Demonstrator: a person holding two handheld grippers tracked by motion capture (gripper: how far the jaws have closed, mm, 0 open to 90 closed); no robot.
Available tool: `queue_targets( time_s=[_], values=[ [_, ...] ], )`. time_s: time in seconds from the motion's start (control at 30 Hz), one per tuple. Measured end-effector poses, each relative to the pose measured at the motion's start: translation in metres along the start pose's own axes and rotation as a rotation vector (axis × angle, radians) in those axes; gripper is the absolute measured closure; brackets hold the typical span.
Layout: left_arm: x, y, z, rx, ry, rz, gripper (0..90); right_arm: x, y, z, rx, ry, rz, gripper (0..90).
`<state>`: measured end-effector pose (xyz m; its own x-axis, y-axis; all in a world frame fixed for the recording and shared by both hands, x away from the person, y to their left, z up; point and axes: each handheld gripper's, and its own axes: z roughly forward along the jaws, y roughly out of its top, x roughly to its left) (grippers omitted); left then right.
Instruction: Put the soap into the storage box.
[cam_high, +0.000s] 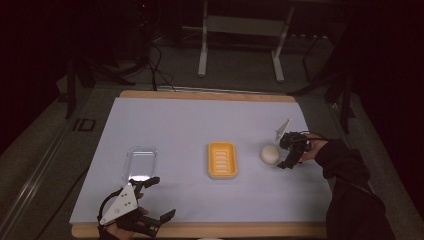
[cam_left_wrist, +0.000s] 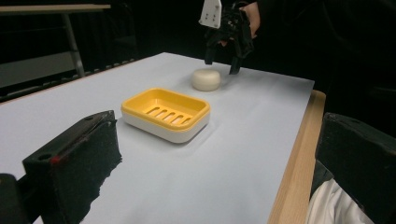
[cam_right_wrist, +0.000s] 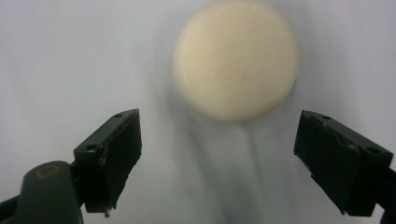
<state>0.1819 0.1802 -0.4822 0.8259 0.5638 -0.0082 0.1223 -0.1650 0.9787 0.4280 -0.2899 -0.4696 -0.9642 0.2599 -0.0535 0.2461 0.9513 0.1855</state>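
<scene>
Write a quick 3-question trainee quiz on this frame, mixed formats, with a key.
1. True or false: the round soap bar lies inside the yellow soap dish.
2. Which gripper is nearer the clear lid? A) left gripper B) right gripper
3. Fill in: in the right gripper view, the jaws stand ____ with the soap bar ahead of them.

Key: 1. False, it lies on the white table cover beside the dish, on the right gripper's side. 2. A. 3. open
</scene>
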Motion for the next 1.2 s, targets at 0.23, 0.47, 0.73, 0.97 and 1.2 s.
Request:
queue_targets(
  time_s=[0.23, 0.47, 0.73, 0.97, 1.2],
  values=[
    [0.0, 0.0, 0.0, 0.002, -0.003, 0.001, 0.1, -0.001, 0.006, 0.007, 0.001, 0.0, -0.008, 14.9],
    [0.0, 0.0, 0.0, 0.001, -0.005, -0.001, 0.1, -0.004, 0.011, 0.013, -0.02, 0.01, -0.007, 14.9],
    [-0.001, 0.0, 0.0, 0.004, -0.006, 0.0, 0.1, -0.006, 0.019, 0.021, -0.021, 0.012, -0.018, 14.9],
    [-0.001, 0.0, 0.0, 0.005, -0.008, 0.0, 0.1, -0.008, 0.023, 0.027, -0.019, 0.018, -0.014, 15.3],
    [-0.001, -0.001, 0.0, 0.005, -0.01, -0.002, 0.1, -0.009, 0.024, 0.034, -0.007, 0.028, -0.002, 17.0]
  ],
)
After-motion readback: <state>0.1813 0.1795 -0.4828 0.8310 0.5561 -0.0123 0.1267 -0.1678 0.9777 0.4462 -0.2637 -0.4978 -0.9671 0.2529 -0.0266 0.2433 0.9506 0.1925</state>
